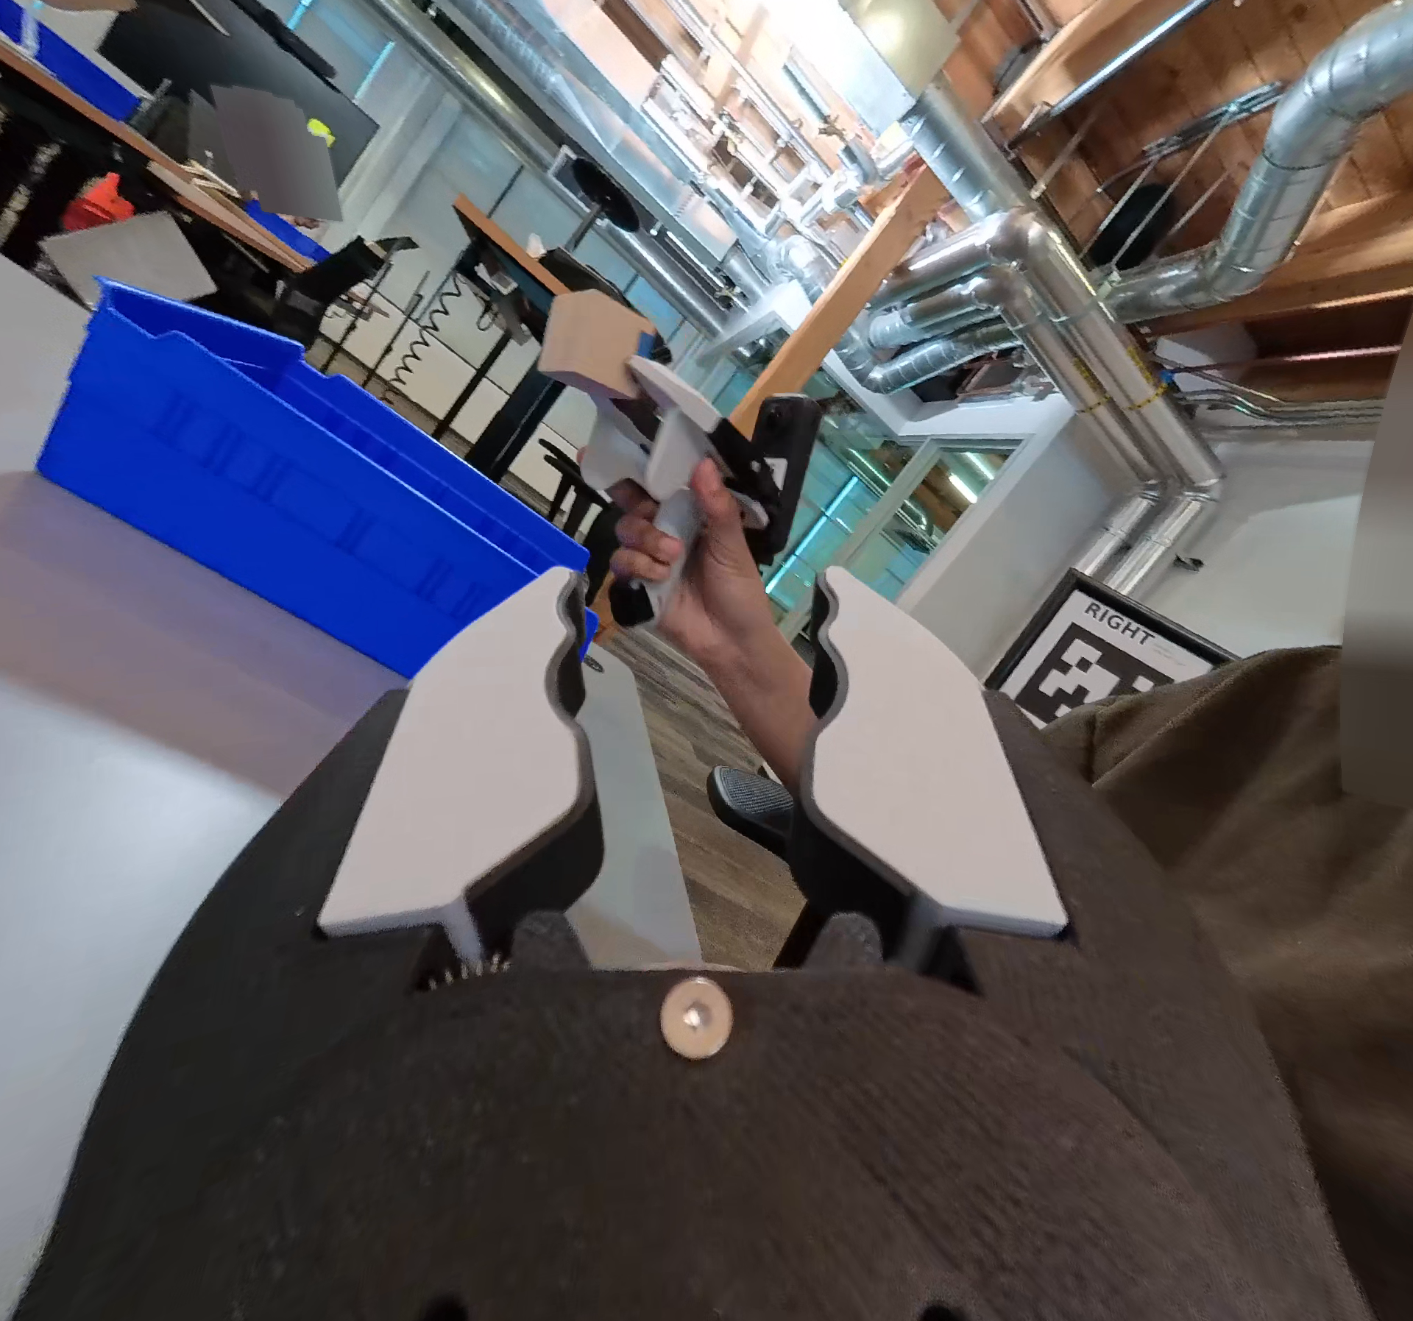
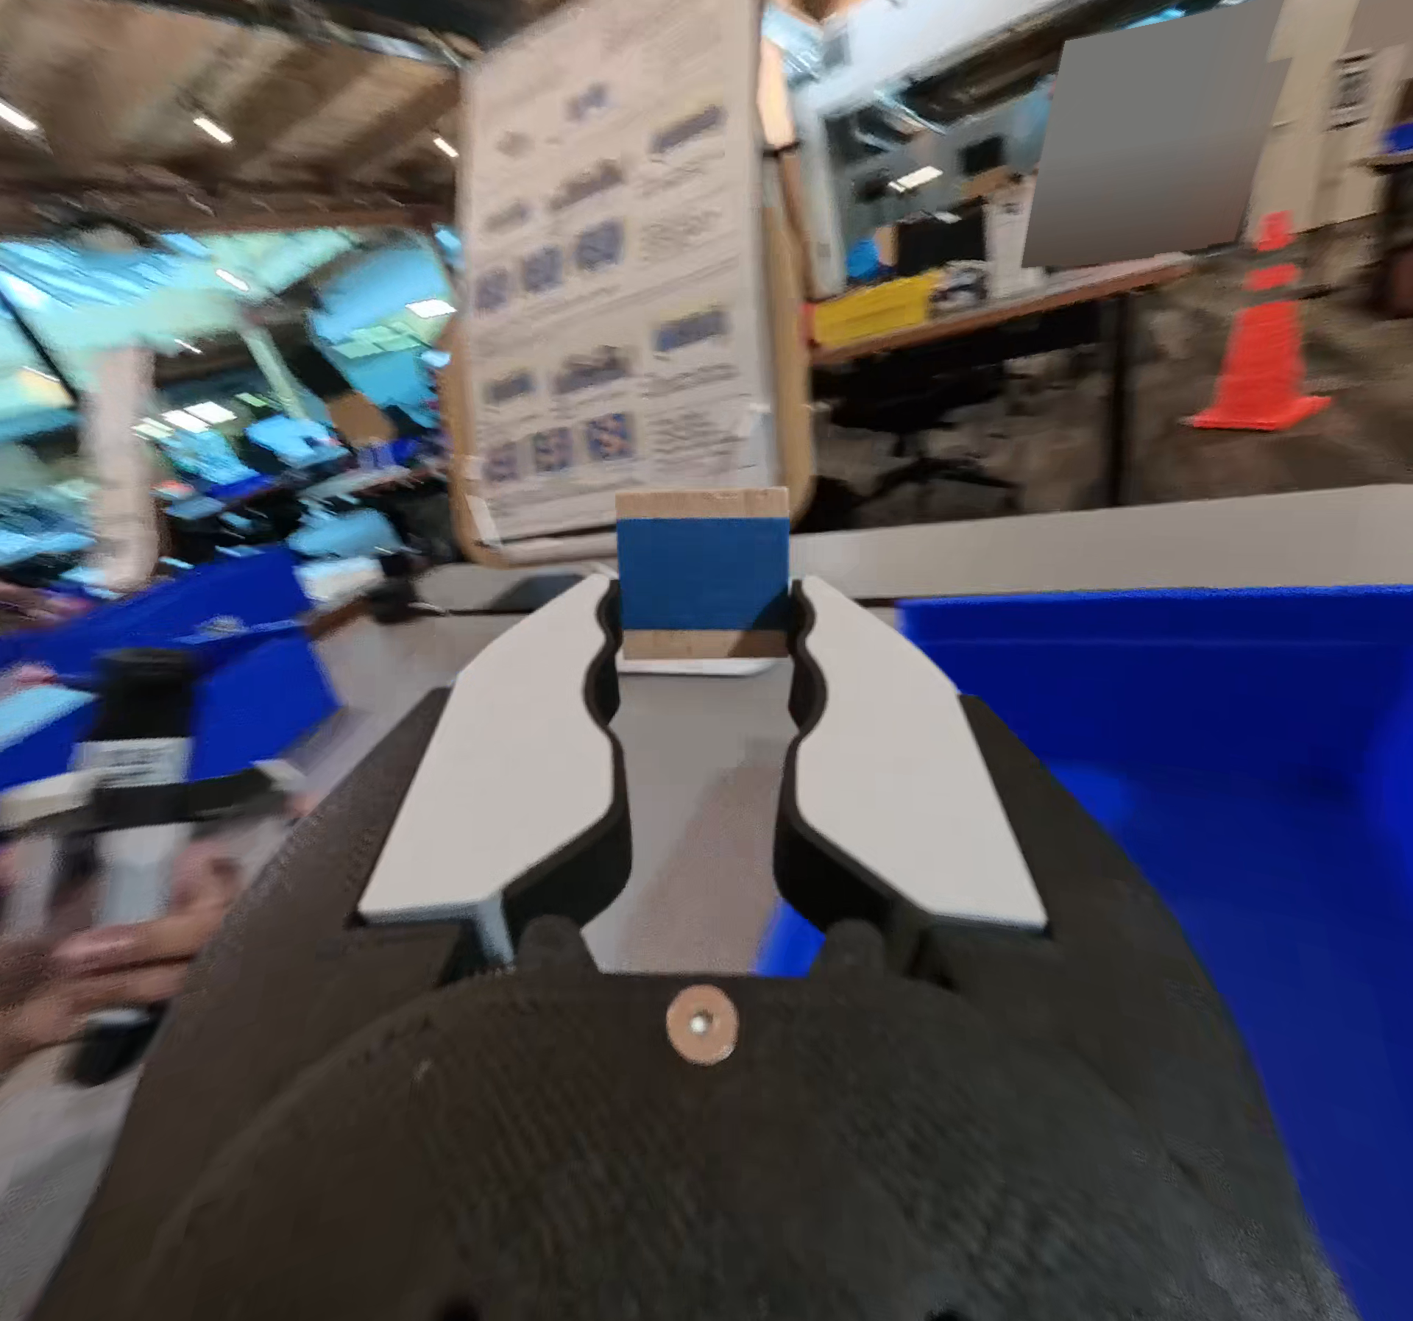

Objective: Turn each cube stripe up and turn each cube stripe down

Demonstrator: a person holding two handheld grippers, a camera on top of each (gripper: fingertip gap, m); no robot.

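Observation:
My right gripper (image 2: 703, 588) is shut on a wooden cube (image 2: 702, 573) whose blue stripe faces the camera, and holds it in the air above the grey table (image 2: 688, 825). In the left wrist view the same cube (image 1: 592, 351) shows plain wood, held up in the right gripper (image 1: 619, 374) by a hand (image 1: 688, 573). My left gripper (image 1: 696, 581) is open and empty, tilted upward, its fingers (image 1: 474, 764) wide apart. The left gripper's handle shows blurred in a hand at the left of the right wrist view (image 2: 138, 825).
A blue plastic bin (image 1: 290, 474) stands on the grey table, left of the raised cube; it fills the right side of the right wrist view (image 2: 1147, 787). A cardboard poster board (image 2: 619, 275) stands behind the table. An orange cone (image 2: 1261, 344) is far off.

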